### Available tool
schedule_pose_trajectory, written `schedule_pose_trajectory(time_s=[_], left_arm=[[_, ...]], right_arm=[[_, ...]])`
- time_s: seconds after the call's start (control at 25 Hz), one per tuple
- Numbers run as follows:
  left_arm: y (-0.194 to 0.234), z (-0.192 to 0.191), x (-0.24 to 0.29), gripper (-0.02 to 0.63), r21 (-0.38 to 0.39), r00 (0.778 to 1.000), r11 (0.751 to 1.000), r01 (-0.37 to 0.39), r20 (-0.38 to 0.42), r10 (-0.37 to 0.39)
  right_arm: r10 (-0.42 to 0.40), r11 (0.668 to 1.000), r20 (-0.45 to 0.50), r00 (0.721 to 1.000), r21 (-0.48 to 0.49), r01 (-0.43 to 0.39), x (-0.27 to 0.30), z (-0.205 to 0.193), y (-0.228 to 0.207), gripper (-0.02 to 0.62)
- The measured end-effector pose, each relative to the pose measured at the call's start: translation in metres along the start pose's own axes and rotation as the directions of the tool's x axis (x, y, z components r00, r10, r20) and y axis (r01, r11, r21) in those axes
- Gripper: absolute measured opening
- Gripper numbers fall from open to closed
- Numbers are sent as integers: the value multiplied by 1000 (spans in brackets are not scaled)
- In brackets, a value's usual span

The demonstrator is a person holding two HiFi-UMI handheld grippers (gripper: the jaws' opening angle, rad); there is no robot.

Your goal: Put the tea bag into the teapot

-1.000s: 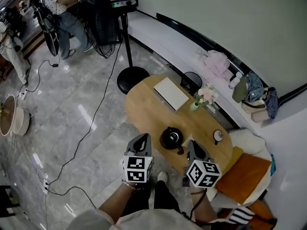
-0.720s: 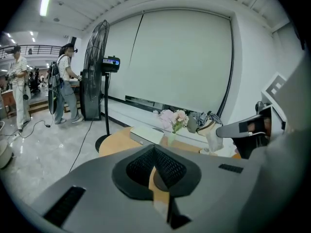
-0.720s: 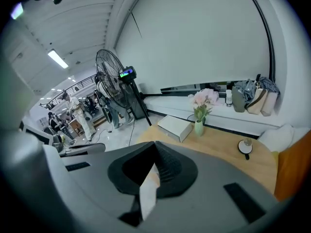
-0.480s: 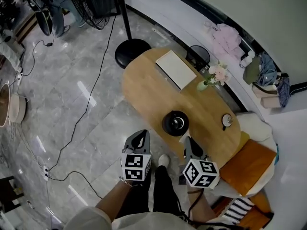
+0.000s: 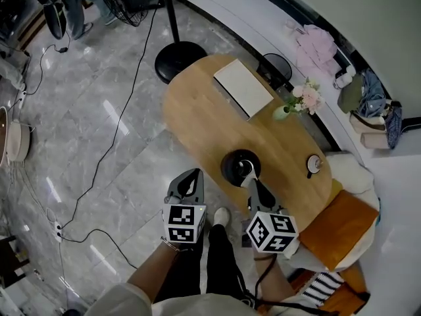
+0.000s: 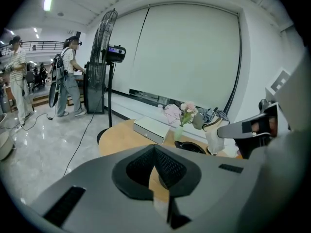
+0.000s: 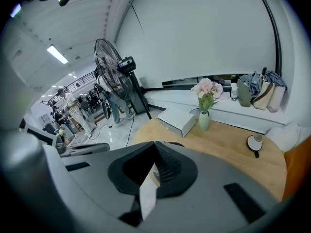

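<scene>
**Tea bag held at the teapot's near side**

Left gripper [image 5: 191, 175] hangs over the floor beside the table [image 5: 197, 110], jaws together, empty; right gripper [image 5: 250, 183] pinches the tea bag [image 7: 147, 191], a white strip lying lengthwise along the jaws; its tip has come nearer the black teapot [image 5: 233, 166] than half a second ago; teapot's contents unseen; beyond stand a vase [image 5: 281, 112] and a white box [image 5: 243, 87].

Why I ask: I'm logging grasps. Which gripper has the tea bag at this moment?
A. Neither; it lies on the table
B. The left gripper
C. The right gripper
C: in the right gripper view, the right gripper has its jaws closed on the white tea bag, while the left gripper is shut with nothing between its jaws.
</scene>
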State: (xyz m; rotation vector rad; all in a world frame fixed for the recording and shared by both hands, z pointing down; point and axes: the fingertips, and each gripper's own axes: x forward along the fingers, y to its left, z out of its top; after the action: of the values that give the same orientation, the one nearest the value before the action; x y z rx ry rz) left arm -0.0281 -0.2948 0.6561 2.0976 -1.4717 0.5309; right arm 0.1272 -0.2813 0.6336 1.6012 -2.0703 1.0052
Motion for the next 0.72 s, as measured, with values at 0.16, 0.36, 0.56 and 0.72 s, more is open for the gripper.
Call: schedule_pose_trajectory(time_s=[0.16,0.36,0.56,0.72], left_arm=[[7,6,12,5,10,1000,1000,-10,10,10],[13,11,19,5,19,1000,1000,-13,15,12],[18,5,21,5,9,1000,1000,-26,2,26],[20,-3,22,5,2,1000,1000,-27,-6,27]], right_arm=[[4,1000,3,1000,-11,-4,13,5,-1,34],[1,1000,0,1000,-10,-1,22,5,-2,34],[-12,1000,-8,1000,-10,12,27,2,-7,34],[-17,1000,-11,1000,-6,17,31,-2,-8,34]])
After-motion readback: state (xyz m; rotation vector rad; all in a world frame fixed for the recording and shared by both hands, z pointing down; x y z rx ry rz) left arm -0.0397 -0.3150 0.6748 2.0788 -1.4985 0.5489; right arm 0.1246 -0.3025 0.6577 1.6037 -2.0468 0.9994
